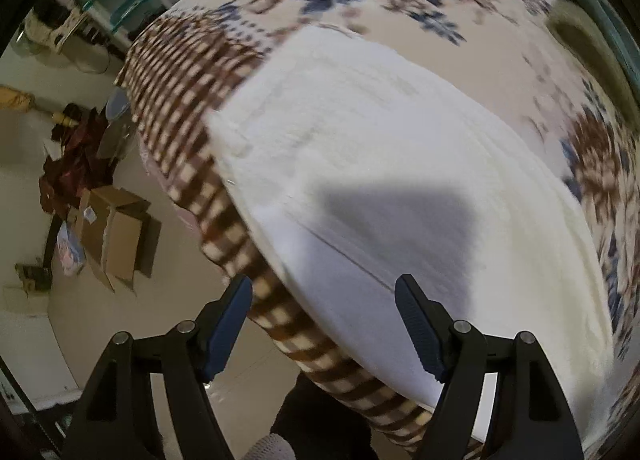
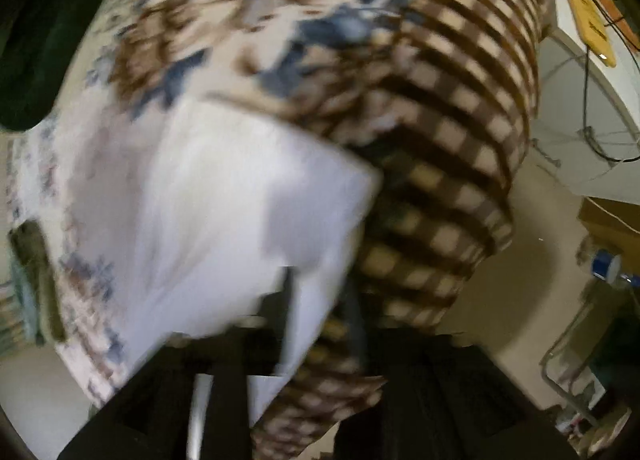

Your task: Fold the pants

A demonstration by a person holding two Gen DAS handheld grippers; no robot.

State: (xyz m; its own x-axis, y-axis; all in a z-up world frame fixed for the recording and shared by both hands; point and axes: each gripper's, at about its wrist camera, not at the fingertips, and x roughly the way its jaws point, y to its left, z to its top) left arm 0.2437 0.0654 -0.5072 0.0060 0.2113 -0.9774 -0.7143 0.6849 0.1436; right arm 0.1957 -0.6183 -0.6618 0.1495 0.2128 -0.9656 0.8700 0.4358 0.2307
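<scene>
White fabric pants (image 1: 360, 164) flat on floral-and-checked blanket (image 1: 180, 72); left gripper (image 1: 324, 324) wide apart, holding nothing; right gripper (image 2: 320, 340) blurred, state unclear.

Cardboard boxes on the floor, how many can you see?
2, both in the left wrist view, side by side on the floor beside the bed: one brown cardboard box and another brown cardboard box just right of it. Clutter may hide more.
</scene>
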